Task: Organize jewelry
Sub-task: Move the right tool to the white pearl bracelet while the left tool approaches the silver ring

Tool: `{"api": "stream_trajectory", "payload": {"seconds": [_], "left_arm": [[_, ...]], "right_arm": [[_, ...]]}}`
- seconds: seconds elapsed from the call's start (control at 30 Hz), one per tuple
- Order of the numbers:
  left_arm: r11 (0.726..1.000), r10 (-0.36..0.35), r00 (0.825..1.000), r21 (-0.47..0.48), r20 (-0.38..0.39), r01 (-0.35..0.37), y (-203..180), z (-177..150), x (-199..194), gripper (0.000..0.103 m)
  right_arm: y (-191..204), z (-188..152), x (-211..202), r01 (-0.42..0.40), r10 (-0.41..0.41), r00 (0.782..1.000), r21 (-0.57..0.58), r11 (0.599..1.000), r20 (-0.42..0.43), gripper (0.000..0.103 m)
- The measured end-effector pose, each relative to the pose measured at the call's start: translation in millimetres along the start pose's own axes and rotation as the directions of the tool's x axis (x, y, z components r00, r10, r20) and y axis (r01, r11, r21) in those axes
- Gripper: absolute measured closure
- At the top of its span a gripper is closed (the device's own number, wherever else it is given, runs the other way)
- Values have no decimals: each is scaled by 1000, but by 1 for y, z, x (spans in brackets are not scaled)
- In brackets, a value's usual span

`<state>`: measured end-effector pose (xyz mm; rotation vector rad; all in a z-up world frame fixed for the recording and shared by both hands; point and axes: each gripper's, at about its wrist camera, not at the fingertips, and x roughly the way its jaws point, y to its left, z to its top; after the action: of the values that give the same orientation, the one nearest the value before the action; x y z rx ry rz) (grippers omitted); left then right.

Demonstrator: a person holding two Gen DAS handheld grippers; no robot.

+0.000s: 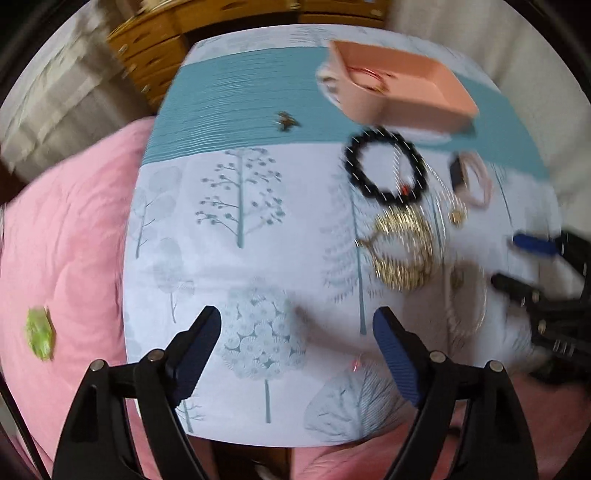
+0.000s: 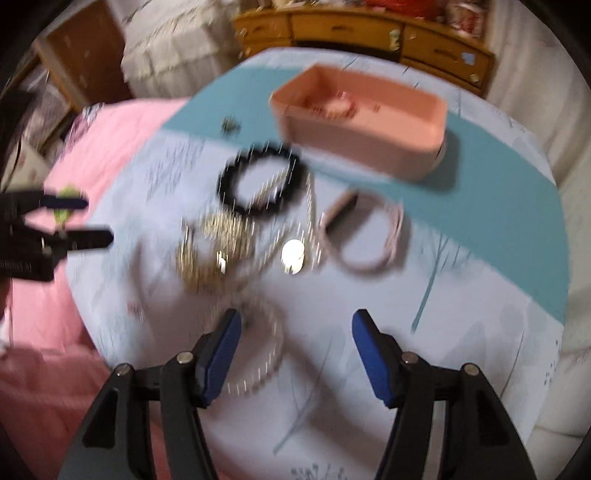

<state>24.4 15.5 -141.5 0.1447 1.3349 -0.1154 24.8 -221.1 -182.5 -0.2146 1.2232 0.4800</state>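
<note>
A pink tray stands at the far side of the tree-print cloth with a thin red piece inside. In front of it lie a black bead bracelet, a gold bracelet, a thin chain with a round pendant, a pink band with a dark clasp and a pearl strand. My left gripper is open and empty, left of the jewelry. My right gripper is open and empty over the pearl strand.
A small dark brooch lies alone on the teal band. The cloth rests on a pink quilt carrying a green scrap. A wooden drawer unit stands behind.
</note>
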Motion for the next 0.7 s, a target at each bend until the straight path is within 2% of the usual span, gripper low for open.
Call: {"api": "stream_trajectory", "payload": {"seconds": [0.13, 0.23, 0.33, 0.4, 0.43, 0.57, 0.7], "left_arm": [[993, -40, 999, 114, 4, 40, -16, -26, 9, 20], [988, -87, 996, 130, 0, 86, -22, -46, 16, 20], [986, -110, 994, 132, 20, 106, -24, -58, 20, 20], [981, -129, 990, 152, 56, 119, -25, -66, 21, 21], [981, -126, 990, 158, 71, 113, -26, -68, 22, 22], [982, -108, 987, 167, 114, 88, -28, -76, 26, 43], [979, -96, 989, 188, 115, 74, -32, -77, 34, 53]], "right_arm": [[7, -15, 6, 16, -18, 999, -47, 999, -38, 40], [7, -16, 6, -17, 14, 999, -63, 998, -43, 43], [9, -18, 9, -41, 36, 997, -78, 996, -64, 54], [9, -21, 14, -56, 50, 995, -83, 995, -83, 64], [9, -21, 16, -64, 56, 994, -83, 994, -89, 67], [13, -24, 15, -62, 53, 995, -106, 992, -85, 70], [18, -26, 15, -56, 45, 996, -140, 989, -76, 70]]}}
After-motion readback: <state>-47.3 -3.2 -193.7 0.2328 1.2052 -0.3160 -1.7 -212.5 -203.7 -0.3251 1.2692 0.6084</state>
